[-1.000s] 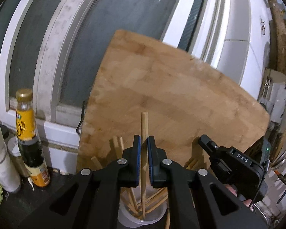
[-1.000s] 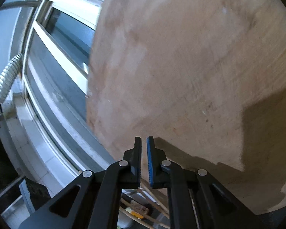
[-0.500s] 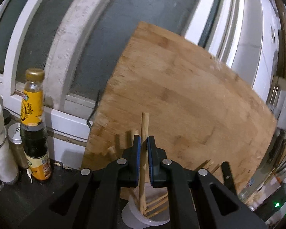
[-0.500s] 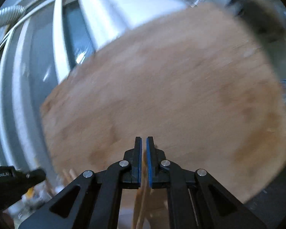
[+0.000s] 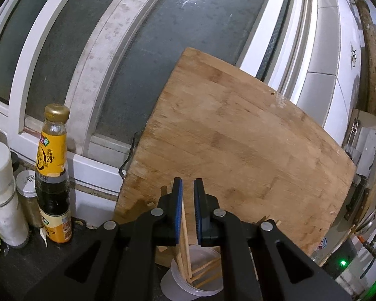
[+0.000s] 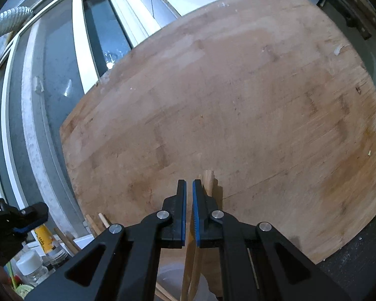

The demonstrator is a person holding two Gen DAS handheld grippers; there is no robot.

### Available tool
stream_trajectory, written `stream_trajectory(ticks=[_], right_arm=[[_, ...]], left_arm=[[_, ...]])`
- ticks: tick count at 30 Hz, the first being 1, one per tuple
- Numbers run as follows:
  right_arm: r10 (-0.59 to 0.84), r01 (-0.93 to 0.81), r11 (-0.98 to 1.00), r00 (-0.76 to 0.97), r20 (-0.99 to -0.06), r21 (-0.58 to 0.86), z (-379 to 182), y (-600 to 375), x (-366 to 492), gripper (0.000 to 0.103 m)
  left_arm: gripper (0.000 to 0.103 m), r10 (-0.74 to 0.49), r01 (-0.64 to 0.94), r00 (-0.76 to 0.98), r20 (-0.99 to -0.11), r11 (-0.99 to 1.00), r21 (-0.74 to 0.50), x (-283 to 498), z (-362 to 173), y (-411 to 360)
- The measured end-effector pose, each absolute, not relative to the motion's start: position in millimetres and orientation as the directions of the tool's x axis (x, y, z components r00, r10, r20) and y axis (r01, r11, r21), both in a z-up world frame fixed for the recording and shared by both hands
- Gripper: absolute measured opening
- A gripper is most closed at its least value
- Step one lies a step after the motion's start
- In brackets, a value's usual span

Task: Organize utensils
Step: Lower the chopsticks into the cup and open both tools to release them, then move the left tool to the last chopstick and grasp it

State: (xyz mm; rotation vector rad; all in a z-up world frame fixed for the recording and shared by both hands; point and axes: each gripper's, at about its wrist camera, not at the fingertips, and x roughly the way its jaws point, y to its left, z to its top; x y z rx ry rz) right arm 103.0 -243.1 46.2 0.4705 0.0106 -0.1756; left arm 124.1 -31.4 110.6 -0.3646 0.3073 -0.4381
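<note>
Beside the window sill, your yellow-labelled dark sauce bottle (image 5: 53, 175) reads "28+", legible only in the left view. Your left gripper (image 5: 188, 213) is nearly closed, gripping nothing; wooden chopsticks (image 5: 184, 248) stand in the clear plastic cup (image 5: 188, 286) below. Your right gripper (image 6: 189, 213) is likewise closed and empty, close before the leaning bamboo cutting board (image 6: 238, 113).

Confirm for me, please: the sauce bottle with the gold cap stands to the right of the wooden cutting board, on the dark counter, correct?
Not quite: the left wrist view shows the sauce bottle to the left of the wooden cutting board, not the right. It does stand on the dark counter.
</note>
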Motion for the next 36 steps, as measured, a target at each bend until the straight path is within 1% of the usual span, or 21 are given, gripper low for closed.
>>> stream_trajectory(ticks=[3, 5, 8, 11, 13, 14, 16, 18, 19, 21, 23, 25, 26, 28, 31, 34, 36], right_arm=[[-0.147, 0.157, 0.88, 0.988, -0.057, 0.449, 47.1, -243.8, 102.3, 0.008], [-0.149, 0.155, 0.883, 0.988, -0.05, 0.442, 47.7, -243.9, 98.6, 0.008], [-0.176, 0.177, 0.886, 0.983, -0.044, 0.429, 46.3, -240.8, 96.3, 0.008], [-0.2, 0.192, 0.887, 0.979, -0.026, 0.419, 44.3, -237.2, 93.6, 0.008], [-0.21, 0.193, 0.892, 0.978, -0.003, 0.408, 44.1, -234.7, 89.7, 0.008], [-0.226, 0.201, 0.889, 0.974, 0.012, 0.412, 44.0, -234.4, 85.3, 0.008], [-0.248, 0.212, 0.881, 0.968, 0.032, 0.423, 44.2, -236.4, 78.2, 0.008], [-0.235, 0.201, 0.876, 0.972, 0.024, 0.438, 45.8, -240.3, 77.5, 0.008], [-0.229, 0.199, 0.872, 0.973, 0.014, 0.447, 45.5, -242.0, 78.2, 0.008], [-0.218, 0.194, 0.872, 0.976, 0.001, 0.448, 45.2, -242.5, 79.3, 0.008], [-0.214, 0.19, 0.875, 0.977, 0.004, 0.446, 45.9, -241.6, 78.5, 0.008], [-0.219, 0.188, 0.882, 0.975, 0.022, 0.433, 45.9, -239.3, 75.1, 0.008], [-0.226, 0.191, 0.888, 0.974, 0.035, 0.418, 45.0, -236.9, 72.9, 0.008], [-0.233, 0.197, 0.894, 0.972, 0.042, 0.401, 43.2, -233.4, 72.0, 0.008], [-0.218, 0.186, 0.903, 0.975, 0.041, 0.387, 42.8, -231.0, 71.6, 0.008], [-0.209, 0.177, 0.906, 0.977, 0.043, 0.386, 43.9, -232.5, 70.5, 0.008], [-0.184, 0.16, 0.903, 0.983, 0.022, 0.399, 43.7, -235.2, 73.1, 0.008]], left_arm=[[0.006, -0.444, 0.34, 0.868, -0.224, 0.858, -0.384, 122.0, 113.5, -32.7], [0.006, -0.428, 0.333, 0.877, -0.217, 0.868, -0.368, 117.6, 116.2, -31.4], [0.006, -0.368, 0.292, 0.908, -0.201, 0.898, -0.329, 105.5, 122.6, -26.0], [0.011, -0.331, 0.27, 0.928, -0.172, 0.914, -0.303, 90.6, 126.3, -16.9], [0.012, -0.306, 0.252, 0.937, -0.168, 0.926, -0.281, 80.3, 127.9, -11.0], [0.014, -0.302, 0.251, 0.938, -0.169, 0.93, -0.267, 76.4, 128.4, -9.3], [0.015, -0.272, 0.23, 0.943, -0.193, 0.949, -0.214, 67.2, 128.5, -7.0], [0.017, -0.195, 0.162, 0.956, -0.218, 0.974, -0.16, 59.0, 127.6, -5.7], [0.021, -0.154, 0.127, 0.959, -0.238, 0.984, -0.127, 56.2, 126.9, -5.3], [0.029, -0.111, 0.091, 0.957, -0.267, 0.992, -0.087, 53.0, 124.3, -3.5], [0.044, -0.045, 0.034, 0.952, -0.301, 0.999, -0.041, 52.3, 119.7, -2.4], [0.051, 0.024, -0.024, 0.938, -0.346, 1.0, 0.004, 56.5, 112.2, -2.2], [0.055, 0.04, -0.037, 0.925, -0.377, 0.999, 0.014, 60.7, 106.7, -1.4], [0.055, 0.045, -0.049, 0.873, -0.485, 0.999, 0.005, 76.1, 93.0, 2.5], [0.055, -0.006, -0.02, 0.792, -0.61, 0.999, -0.036, 99.4, 69.6, 6.6], [0.054, -0.058, 0.03, 0.713, -0.699, 0.998, -0.051, 118.0, 44.6, 2.4], [0.052, -0.083, 0.048, 0.671, -0.737, 0.996, -0.069, 128.3, 30.5, -0.2]])
